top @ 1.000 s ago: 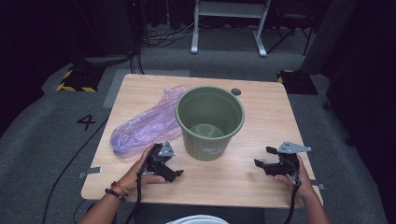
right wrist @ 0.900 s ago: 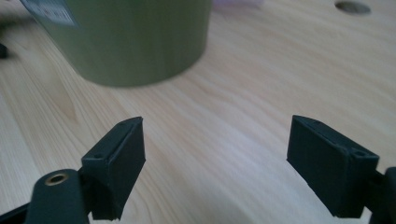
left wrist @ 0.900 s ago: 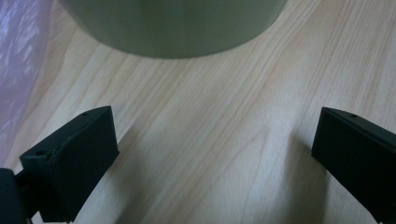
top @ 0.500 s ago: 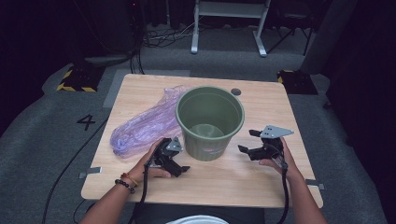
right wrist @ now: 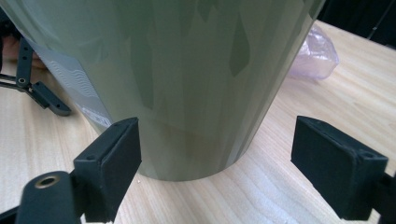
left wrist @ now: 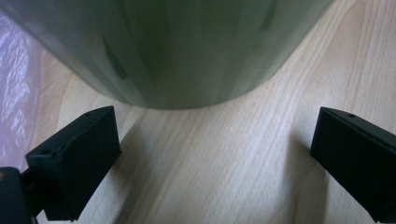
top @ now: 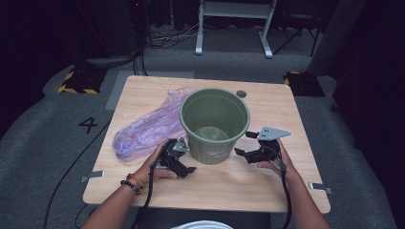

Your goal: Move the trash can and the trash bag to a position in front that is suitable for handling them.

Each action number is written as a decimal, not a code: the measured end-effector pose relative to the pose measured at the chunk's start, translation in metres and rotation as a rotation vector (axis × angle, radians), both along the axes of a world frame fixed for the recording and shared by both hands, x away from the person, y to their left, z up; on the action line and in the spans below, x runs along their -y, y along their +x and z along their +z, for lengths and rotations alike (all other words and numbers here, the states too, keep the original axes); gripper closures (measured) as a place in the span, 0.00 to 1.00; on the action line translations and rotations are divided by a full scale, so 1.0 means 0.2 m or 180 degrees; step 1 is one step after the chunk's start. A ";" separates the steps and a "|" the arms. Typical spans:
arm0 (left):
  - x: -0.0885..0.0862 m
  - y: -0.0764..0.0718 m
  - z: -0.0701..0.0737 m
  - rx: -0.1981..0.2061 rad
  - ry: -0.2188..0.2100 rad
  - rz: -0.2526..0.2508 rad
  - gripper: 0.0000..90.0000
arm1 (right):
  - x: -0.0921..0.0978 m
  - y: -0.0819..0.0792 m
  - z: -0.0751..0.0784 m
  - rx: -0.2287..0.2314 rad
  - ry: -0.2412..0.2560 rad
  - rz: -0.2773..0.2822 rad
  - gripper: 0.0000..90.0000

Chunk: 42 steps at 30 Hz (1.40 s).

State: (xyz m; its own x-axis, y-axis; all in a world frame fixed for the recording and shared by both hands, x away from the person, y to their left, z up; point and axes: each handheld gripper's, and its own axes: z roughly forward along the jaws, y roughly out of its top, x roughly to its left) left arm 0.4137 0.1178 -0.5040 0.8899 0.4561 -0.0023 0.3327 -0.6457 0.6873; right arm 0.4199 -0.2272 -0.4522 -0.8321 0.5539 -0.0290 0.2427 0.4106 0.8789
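A green plastic bucket [top: 215,124] stands upright in the middle of the wooden table [top: 239,191]. It is empty. A crumpled purple plastic bag [top: 148,129] lies to its left, touching its side. My left gripper [top: 187,156] is low at the bucket's near left, open, with nothing between its jaws. My right gripper [top: 242,144] is at the bucket's near right, also open. In the left gripper view the bucket's base [left wrist: 177,46] is just beyond the spread jaws, with the bag [left wrist: 14,93] at the left edge. In the right gripper view the bucket wall [right wrist: 177,60] stands between and just past the wide jaws.
A small dark round spot [top: 241,94] marks the table behind the bucket. A white metal frame [top: 234,24] stands on the floor beyond the table, near cables. The near strip of the table in front of the bucket is bare wood. The left gripper [right wrist: 42,93] appears in the right gripper view.
Both grippers have closed in on the bucket: the right one moved left and away from the front edge, the left one shifted slightly right. Bucket and bag have stayed put.
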 end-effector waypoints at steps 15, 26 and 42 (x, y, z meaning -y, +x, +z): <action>0.08 0.05 0.00 0.0016 -0.0010 0.0032 0.03 | -0.02 0.00 -0.02 -0.0032 0.0051 0.0089 0.17; 0.22 0.07 0.00 0.0000 0.0012 -0.0231 0.02 | 0.06 -0.02 0.00 -0.0037 0.0067 -0.0003 0.17; 0.24 -0.01 0.01 -0.0008 0.0012 -0.0318 0.06 | 0.29 -0.09 -0.15 -0.0272 -0.0430 -0.0325 0.19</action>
State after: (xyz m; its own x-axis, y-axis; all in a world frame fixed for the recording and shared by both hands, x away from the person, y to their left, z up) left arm 0.4115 0.0698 -0.5023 0.9310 0.3651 -0.0030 0.2682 -0.6782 0.6842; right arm 0.4017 -0.2858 -0.4824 -0.7744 0.6314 -0.0406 0.3605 0.4930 0.7918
